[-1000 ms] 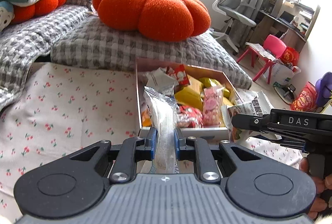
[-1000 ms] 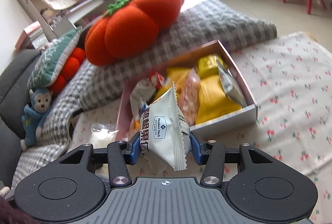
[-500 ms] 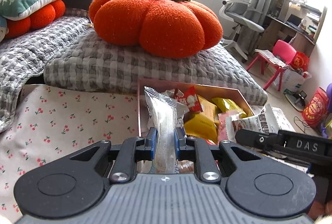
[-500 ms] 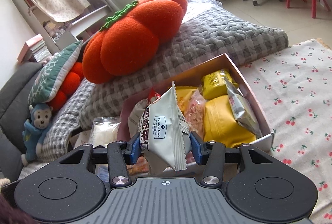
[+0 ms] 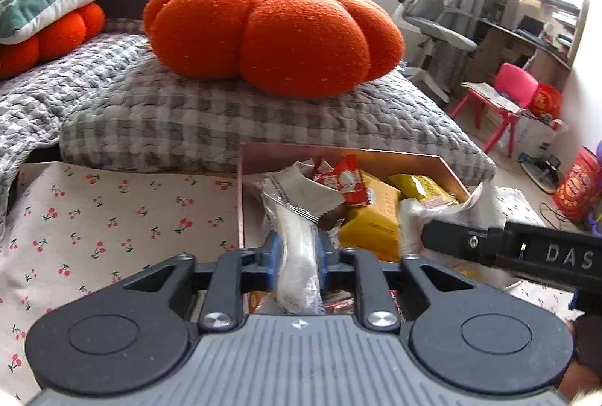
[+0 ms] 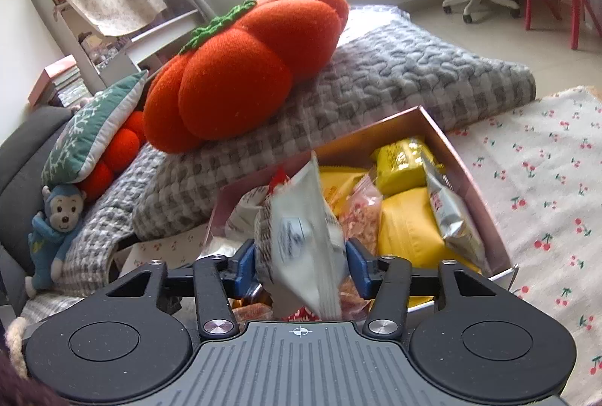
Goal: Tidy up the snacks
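Note:
An open pink box [image 5: 338, 152] [image 6: 466, 172] on the cherry-print cloth holds several snack packs, among them yellow packs [image 6: 406, 229], a silver pack [image 6: 451, 214] and a red-and-white pack [image 5: 344, 180]. My left gripper [image 5: 298, 251] hangs over the box's near left part. Its jaws are opening, and a clear packet of white snack [image 5: 297, 255] is sliding down between the blue pads. My right gripper [image 6: 301, 265] is over the box's near edge. Its jaws are opening too, and a blurred white packet [image 6: 301, 236] tips loose between them. One of its fingers [image 5: 470, 240] shows at the right.
A big orange pumpkin cushion [image 5: 274, 29] lies on a grey checked cushion [image 5: 244, 127] just behind the box. The cherry-print cloth [image 5: 113, 218] spreads left and right of it. A monkey toy [image 6: 56, 229], an office chair [image 5: 432, 29] and a pink chair [image 5: 508, 93] stand further off.
Both grippers have come forward and lower over the box. Both pairs of jaws have widened. The clear packet has slid down, and the white packet has tilted and blurred.

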The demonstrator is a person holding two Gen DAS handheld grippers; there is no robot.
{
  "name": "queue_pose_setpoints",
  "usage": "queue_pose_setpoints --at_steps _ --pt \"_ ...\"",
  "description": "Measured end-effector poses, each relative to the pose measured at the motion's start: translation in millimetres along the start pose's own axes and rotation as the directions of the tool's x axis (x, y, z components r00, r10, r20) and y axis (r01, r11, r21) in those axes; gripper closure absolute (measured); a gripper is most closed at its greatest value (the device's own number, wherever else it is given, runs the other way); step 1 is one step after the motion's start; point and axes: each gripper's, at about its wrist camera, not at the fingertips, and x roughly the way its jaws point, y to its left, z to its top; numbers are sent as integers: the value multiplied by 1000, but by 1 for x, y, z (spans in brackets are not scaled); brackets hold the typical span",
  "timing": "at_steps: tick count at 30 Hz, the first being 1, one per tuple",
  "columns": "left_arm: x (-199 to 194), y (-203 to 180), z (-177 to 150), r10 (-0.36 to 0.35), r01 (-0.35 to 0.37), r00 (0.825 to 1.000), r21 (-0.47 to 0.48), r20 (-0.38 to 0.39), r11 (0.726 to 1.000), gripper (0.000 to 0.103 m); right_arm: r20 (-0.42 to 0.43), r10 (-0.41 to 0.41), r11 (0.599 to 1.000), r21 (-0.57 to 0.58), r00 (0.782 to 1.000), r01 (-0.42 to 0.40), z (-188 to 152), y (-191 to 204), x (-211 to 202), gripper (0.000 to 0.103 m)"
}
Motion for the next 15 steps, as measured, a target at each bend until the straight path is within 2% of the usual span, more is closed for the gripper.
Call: queue_pose_setpoints --at_steps 1,3,10,15 --pt "-1 0 0 0 0 1000 2 0 1000 73 10 7 1000 1 1000 -7 1 0 -2 37" --pt "-3 1 1 4 -4 1000 4 1 1000 68 30 12 1000 -2 999 -12 3 2 -6 33" --pt "-15 0 0 3 -3 1000 3 -3 1000 37 53 -9 1000 -19 999 10 7 3 -21 25" --pt "-28 -1 -3 25 -24 1000 14 -14 1000 22 47 -39 999 -20 998 40 4 -3 -36 19"
